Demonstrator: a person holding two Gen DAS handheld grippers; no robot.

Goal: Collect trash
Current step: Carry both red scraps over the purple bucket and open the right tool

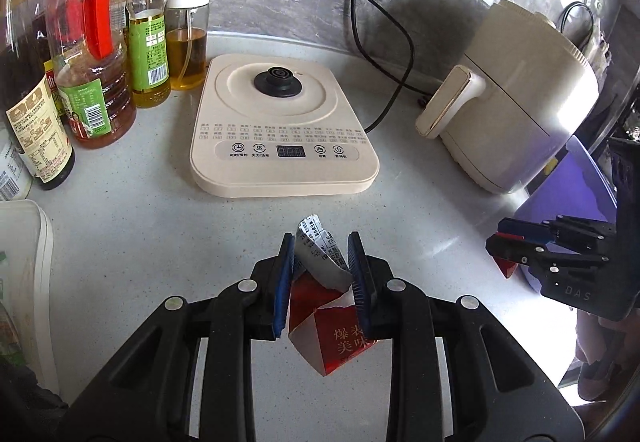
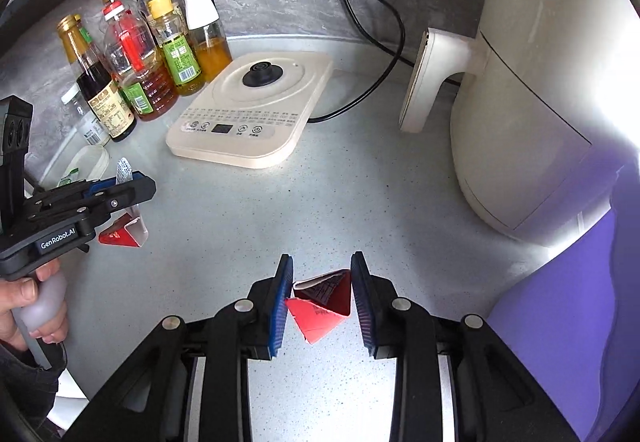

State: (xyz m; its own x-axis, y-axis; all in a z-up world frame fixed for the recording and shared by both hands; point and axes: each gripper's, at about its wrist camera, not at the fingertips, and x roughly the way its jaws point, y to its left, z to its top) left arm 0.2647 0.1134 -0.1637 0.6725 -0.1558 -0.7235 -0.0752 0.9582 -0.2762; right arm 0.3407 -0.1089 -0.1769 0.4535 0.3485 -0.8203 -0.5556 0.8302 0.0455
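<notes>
A torn red and white packet point(image 1: 320, 306) hangs over the grey counter point(image 1: 160, 242), and my left gripper point(image 1: 322, 262) is shut on it; its silver printed flap sticks up between the blue pads. From the right wrist view that left gripper point(image 2: 136, 185) is at the left, held by a hand point(image 2: 32, 306), with the packet point(image 2: 124, 234) drooping below it. My right gripper point(image 2: 322, 274) is shut on a smaller folded red wrapper piece point(image 2: 320, 306). In the left wrist view the right gripper point(image 1: 504, 242) is at the right edge, with the red piece point(image 1: 506, 268) under its tips, beside a purple bin point(image 1: 568, 193).
A beige kettle base point(image 1: 280, 129) sits mid-counter with a black cable point(image 1: 384, 33) behind it. A cream air fryer point(image 1: 516, 97) stands at the right, next to the purple bin point(image 2: 560, 322). Several oil and sauce bottles point(image 1: 92, 53) crowd the back left. A white container point(image 1: 36, 262) is at the left edge.
</notes>
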